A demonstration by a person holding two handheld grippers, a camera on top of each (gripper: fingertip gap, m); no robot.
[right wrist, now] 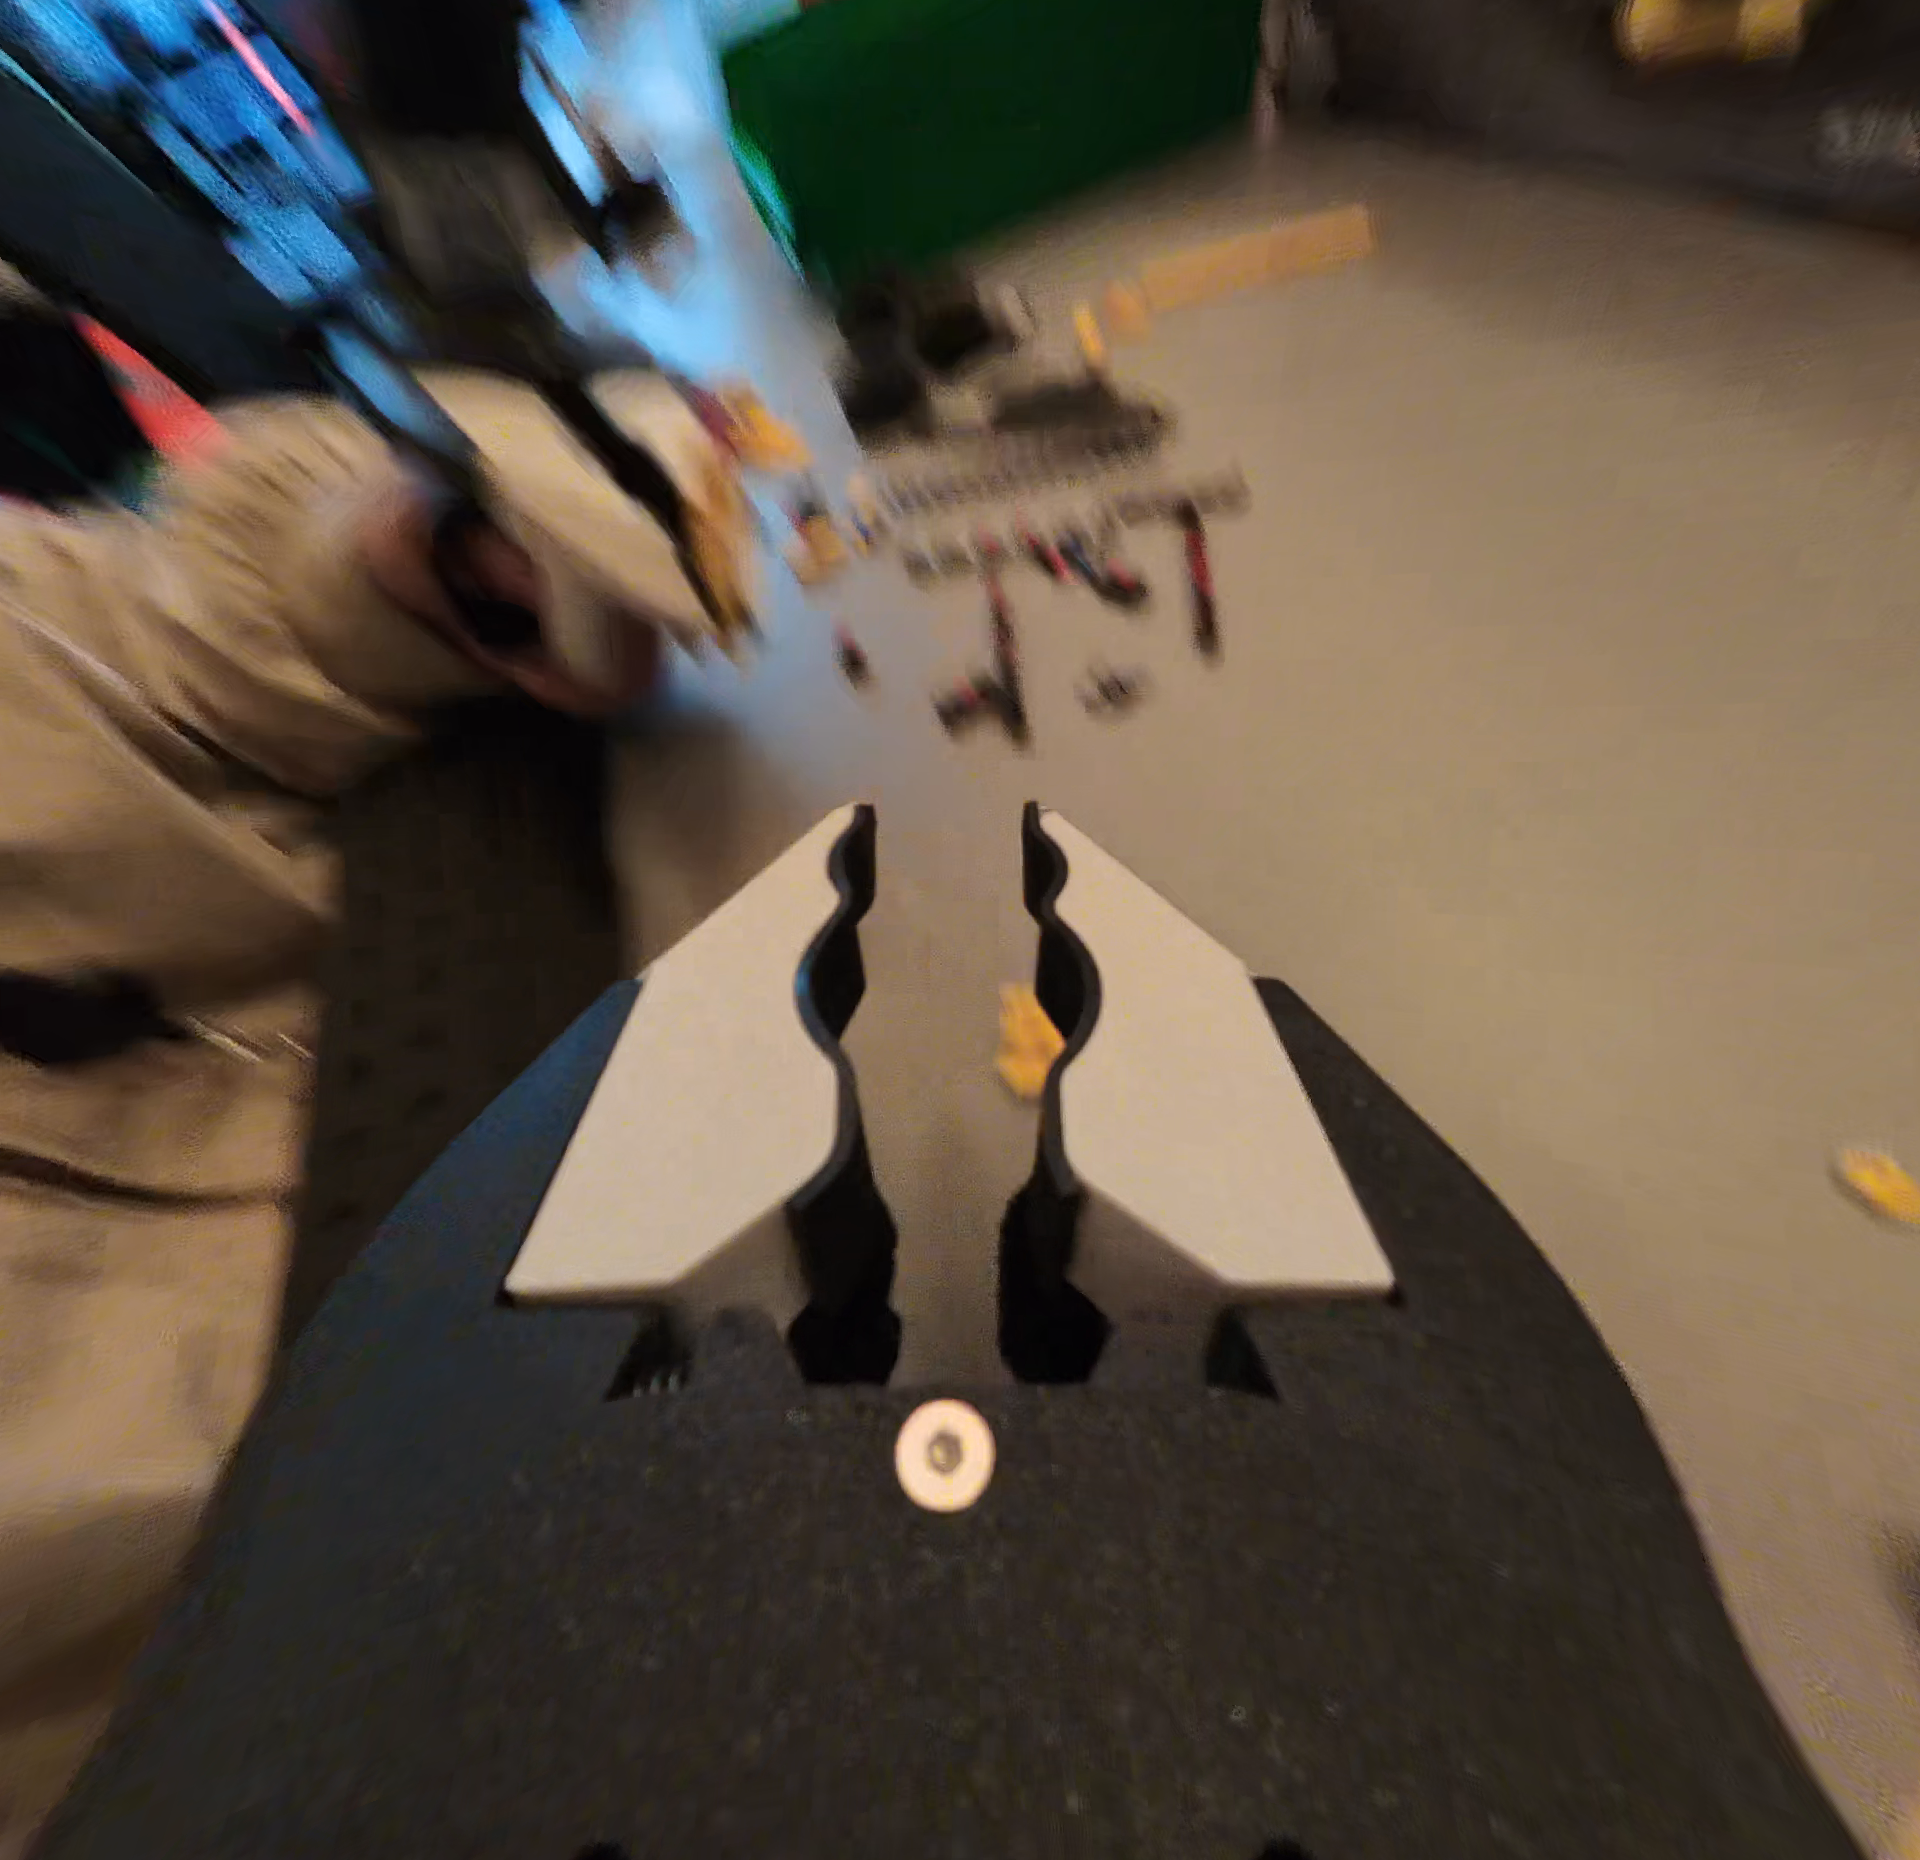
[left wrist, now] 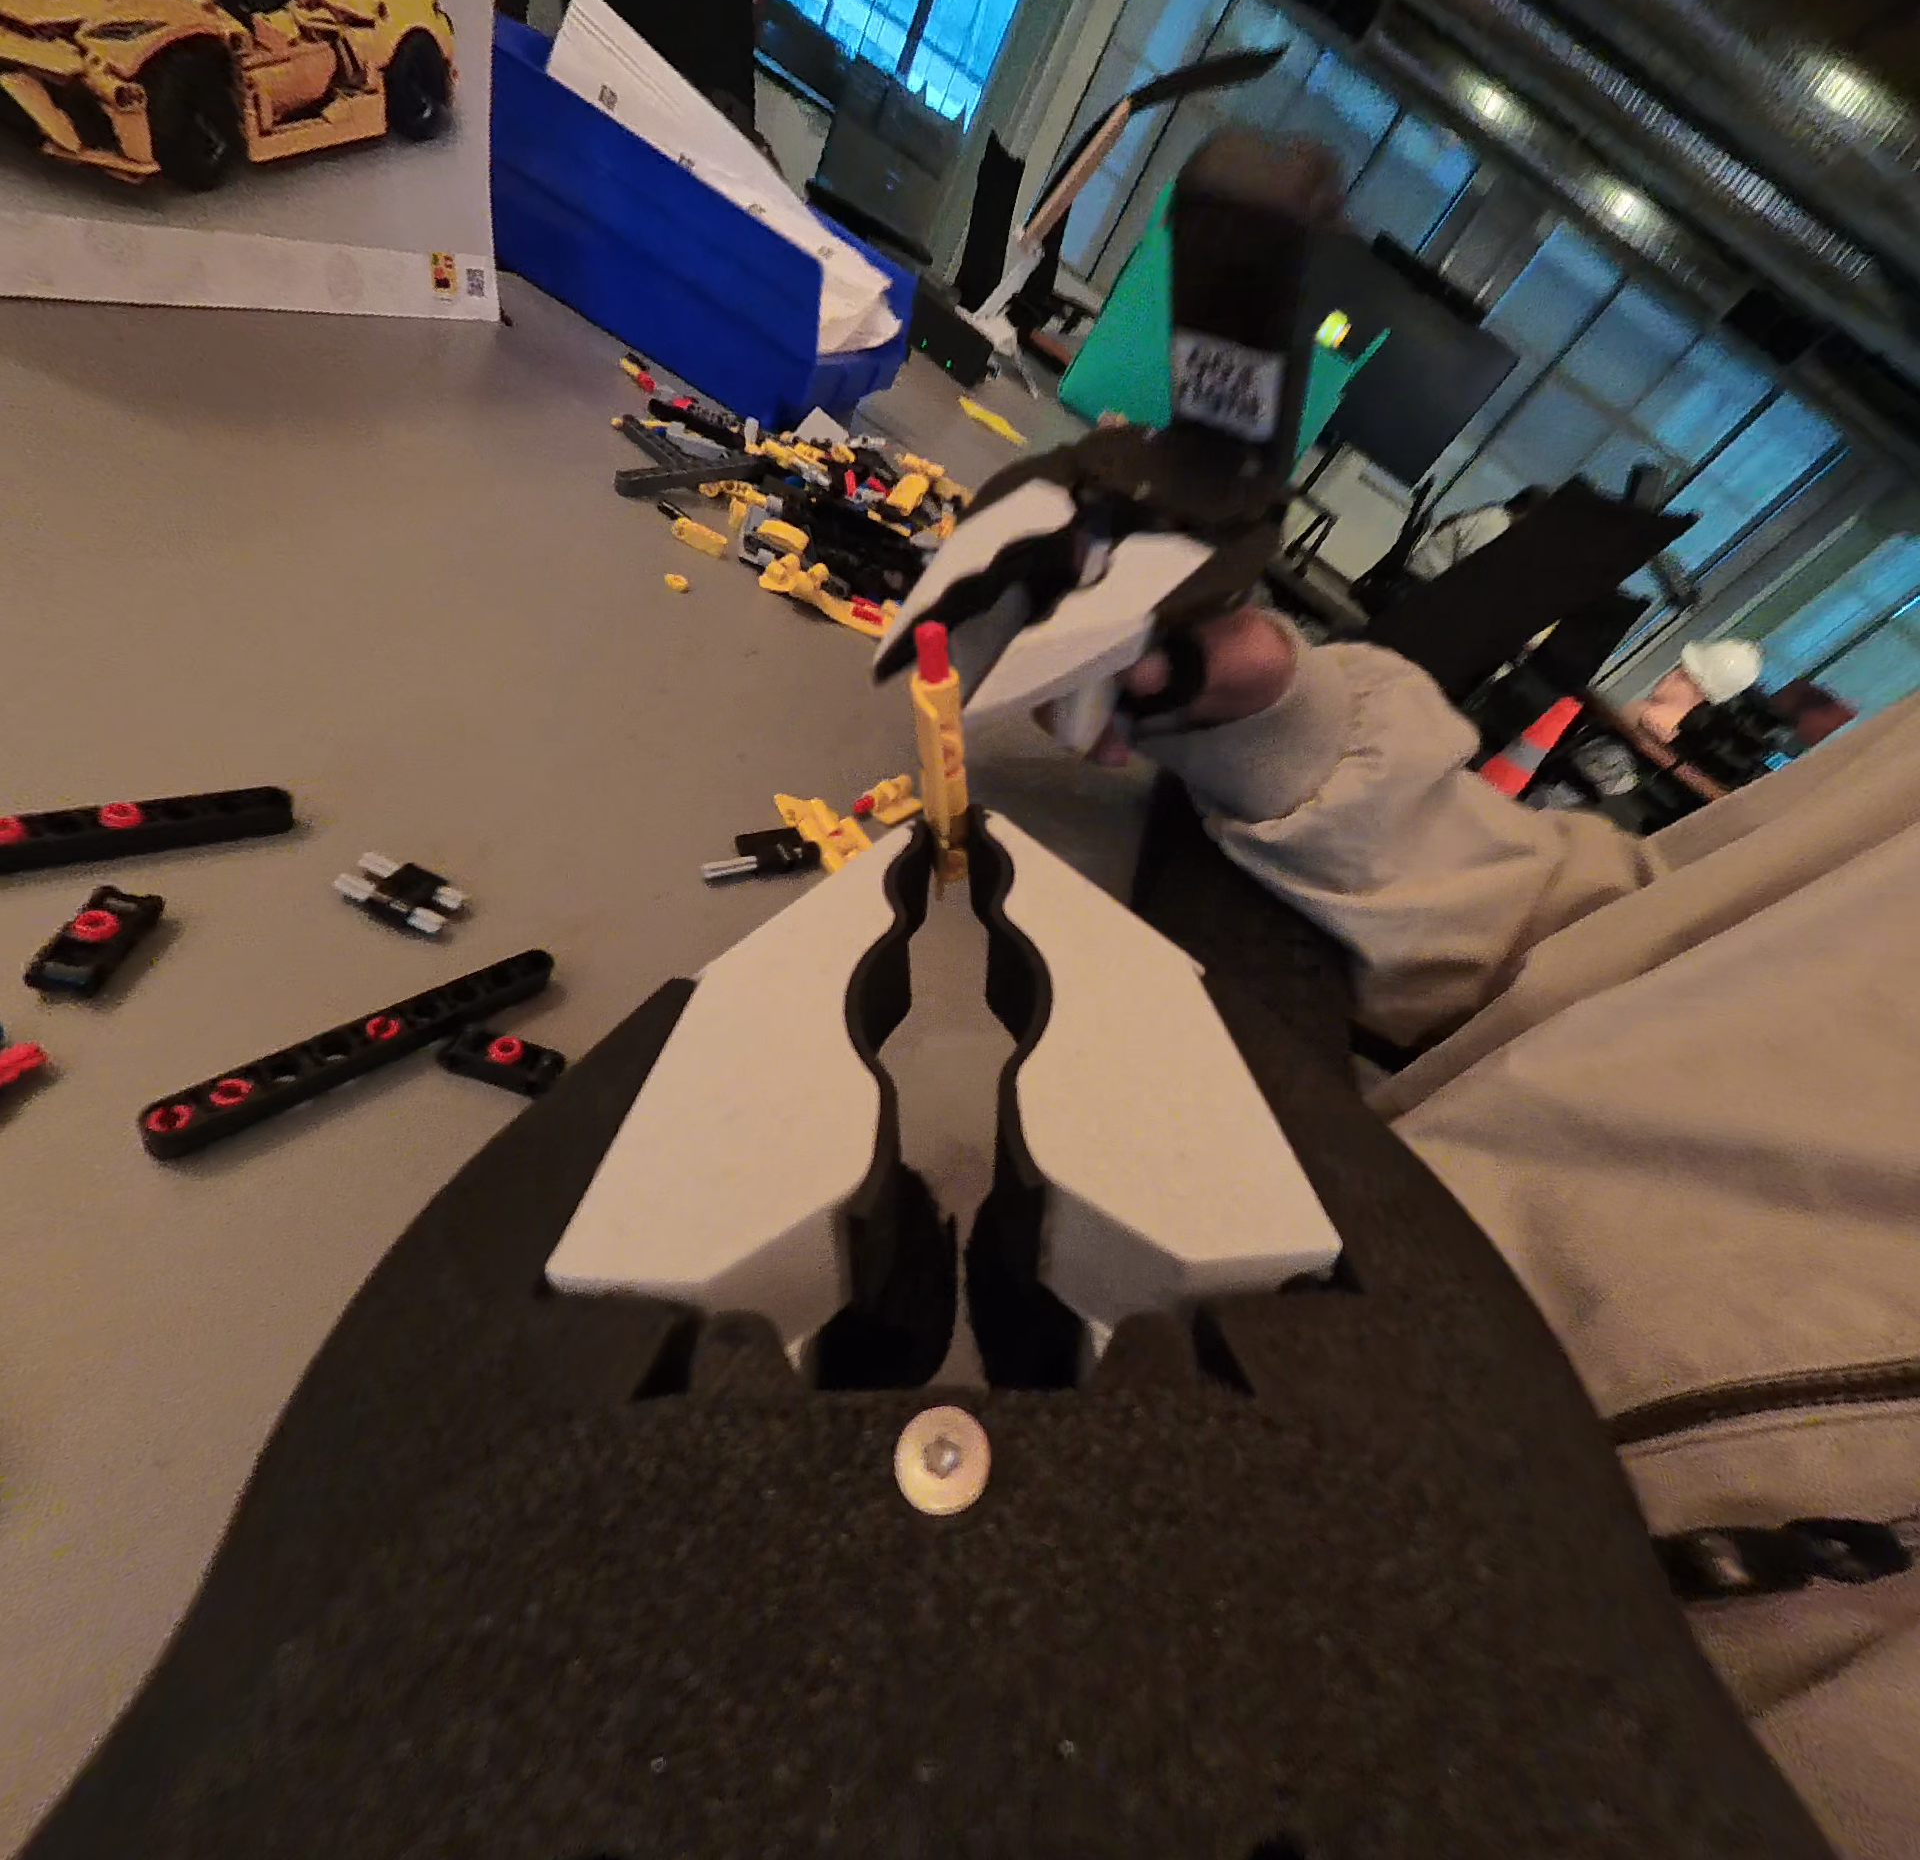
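The left claw (left wrist: 948,844) pinches the lower end of a yellow brick piece (left wrist: 940,761) topped with a red pin (left wrist: 930,647), held upright above the grey bench (left wrist: 416,615). The right claw (left wrist: 935,647) hangs just beside that pin; in its own blurred view its jaws stand spread, seemingly empty. Black beams (left wrist: 343,1052) with red pins lie to the left, near a loose pile of bricks (left wrist: 821,511). A blue bin (left wrist: 665,241) stands beside a printed sheet (left wrist: 249,127) picturing a yellow car, bearing small square codes.

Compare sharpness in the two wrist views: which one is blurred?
Left wrist view: mostly sharp; left gripper and yellow piece are crisp, the right gripper slightly soft. Right wrist view: heavy motion blur beyond its own fingers; the scattered parts smear.
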